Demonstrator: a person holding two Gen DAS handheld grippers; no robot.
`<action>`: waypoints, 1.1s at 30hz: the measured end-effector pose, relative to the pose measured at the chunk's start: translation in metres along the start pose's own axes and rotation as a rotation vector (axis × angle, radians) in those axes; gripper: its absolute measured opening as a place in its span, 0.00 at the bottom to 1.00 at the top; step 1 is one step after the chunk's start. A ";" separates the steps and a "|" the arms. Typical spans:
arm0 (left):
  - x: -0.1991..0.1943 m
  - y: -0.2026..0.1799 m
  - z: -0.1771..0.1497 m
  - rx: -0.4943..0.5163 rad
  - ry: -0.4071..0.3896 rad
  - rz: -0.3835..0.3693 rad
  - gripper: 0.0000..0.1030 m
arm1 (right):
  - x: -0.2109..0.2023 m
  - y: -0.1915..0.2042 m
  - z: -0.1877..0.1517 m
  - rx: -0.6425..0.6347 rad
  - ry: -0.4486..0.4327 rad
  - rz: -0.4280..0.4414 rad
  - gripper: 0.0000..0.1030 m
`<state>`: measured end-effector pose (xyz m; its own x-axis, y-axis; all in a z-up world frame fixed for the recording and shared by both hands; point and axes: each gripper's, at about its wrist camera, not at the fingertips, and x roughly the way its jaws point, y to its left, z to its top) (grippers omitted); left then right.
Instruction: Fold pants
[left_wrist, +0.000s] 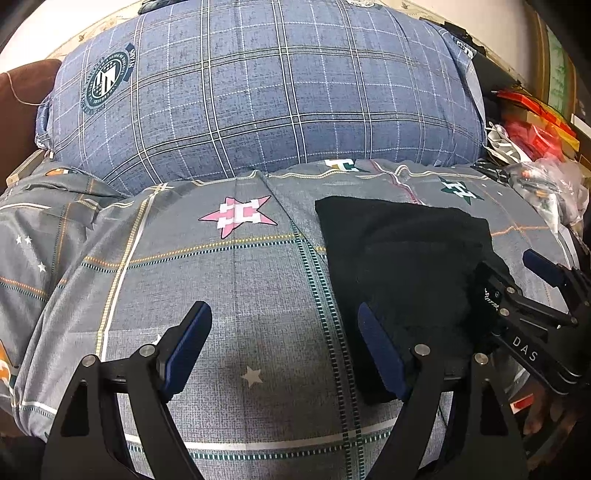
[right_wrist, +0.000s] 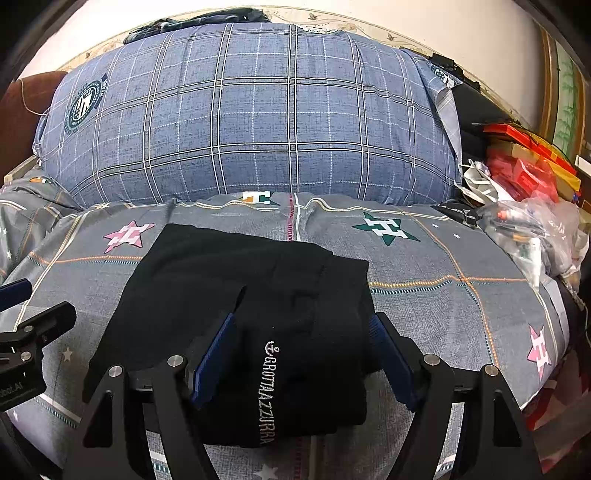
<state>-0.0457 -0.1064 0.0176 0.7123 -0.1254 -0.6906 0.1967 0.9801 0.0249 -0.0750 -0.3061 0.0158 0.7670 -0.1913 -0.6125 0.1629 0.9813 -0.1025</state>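
Observation:
The black pants (right_wrist: 236, 295) lie folded in a compact stack on the grey patterned bedspread (right_wrist: 461, 306), white lettering facing me. My right gripper (right_wrist: 299, 354) is open, its blue pads straddling the near part of the stack without closing on it. In the left wrist view the pants (left_wrist: 399, 258) lie to the right. My left gripper (left_wrist: 284, 350) is open and empty above the bedspread (left_wrist: 221, 295), its right finger at the left edge of the pants. The right gripper (left_wrist: 517, 273) shows at the far right, over the pants.
A large blue plaid pillow (right_wrist: 251, 122) lies behind the pants. Red boxes (right_wrist: 524, 162) and clear plastic bags (right_wrist: 535, 229) pile up at the right edge of the bed. A brown cushion (left_wrist: 22, 110) is at the far left.

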 end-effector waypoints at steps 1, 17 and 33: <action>0.000 0.000 0.001 0.000 -0.002 0.001 0.80 | 0.000 0.000 0.000 0.000 0.000 0.000 0.74; -0.002 -0.005 -0.001 0.017 -0.006 0.009 0.80 | 0.002 -0.004 -0.002 0.002 0.006 -0.001 0.74; -0.002 -0.005 -0.002 0.020 -0.005 0.016 0.80 | 0.002 -0.004 -0.003 -0.007 0.009 0.000 0.74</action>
<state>-0.0496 -0.1112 0.0180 0.7186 -0.1101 -0.6867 0.1986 0.9788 0.0508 -0.0759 -0.3107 0.0131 0.7610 -0.1913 -0.6198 0.1584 0.9814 -0.1084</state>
